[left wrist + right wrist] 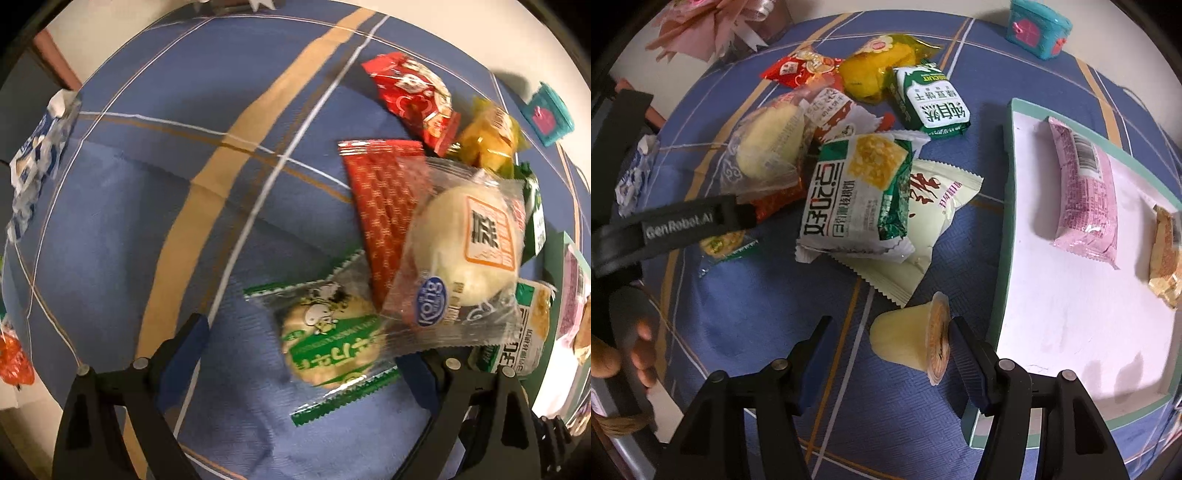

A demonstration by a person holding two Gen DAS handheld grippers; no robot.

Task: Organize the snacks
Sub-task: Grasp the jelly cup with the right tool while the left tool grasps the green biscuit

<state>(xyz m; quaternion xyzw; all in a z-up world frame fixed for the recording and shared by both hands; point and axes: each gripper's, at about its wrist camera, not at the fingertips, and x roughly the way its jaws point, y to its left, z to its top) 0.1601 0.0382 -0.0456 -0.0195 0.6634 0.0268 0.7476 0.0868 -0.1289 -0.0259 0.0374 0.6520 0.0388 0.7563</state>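
Note:
My left gripper (299, 350) is open over the blue cloth, with a green rice cracker pack (328, 339) lying between its fingers. A clear-wrapped white bun (465, 254) rests on a red patterned pack (388, 210) just beyond. My right gripper (890, 350) is open, with a yellow jelly cup (916, 339) lying on its side against the right finger (964, 354). The snack pile ahead holds a green-white corn snack pack (857, 195) and a cream pouch (934, 206). A white tray (1052, 325) to the right holds a pink pack (1082, 192).
A teal box (1038, 26) stands at the far edge. A red candy bag (413, 96), a yellow pack (875, 70) and a green biscuit pack (931, 99) lie at the back. A blue-white wrapper (33, 162) lies at left. The left gripper body (665, 225) shows at left.

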